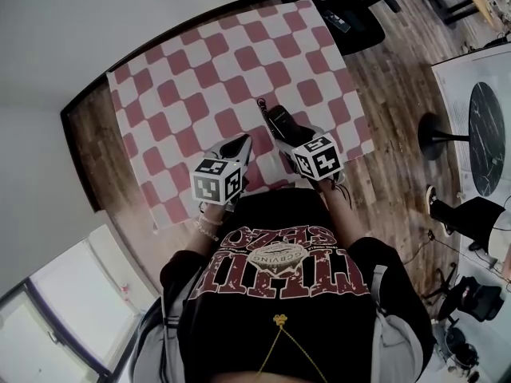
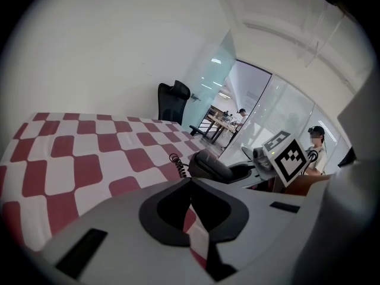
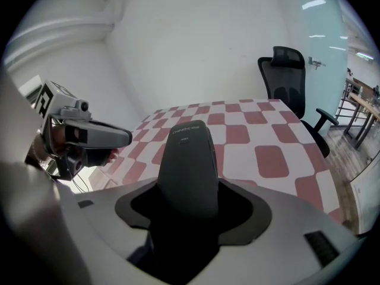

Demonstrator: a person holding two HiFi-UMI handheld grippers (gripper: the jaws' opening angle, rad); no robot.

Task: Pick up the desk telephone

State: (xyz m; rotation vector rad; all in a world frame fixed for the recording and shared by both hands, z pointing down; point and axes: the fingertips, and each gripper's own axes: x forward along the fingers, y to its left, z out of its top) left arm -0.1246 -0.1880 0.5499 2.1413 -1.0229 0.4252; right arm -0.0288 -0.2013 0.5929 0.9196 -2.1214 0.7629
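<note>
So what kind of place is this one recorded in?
Probably an office: a black swivel chair at the checkered table, a glass partition with desks beyond it, and a telephone handset held in the right tool.

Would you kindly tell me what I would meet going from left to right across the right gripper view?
left gripper → telephone handset → black office chair

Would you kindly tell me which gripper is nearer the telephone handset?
Right. The right gripper is shut on the telephone handset; the left gripper hangs apart on its left, jaws together.
</note>
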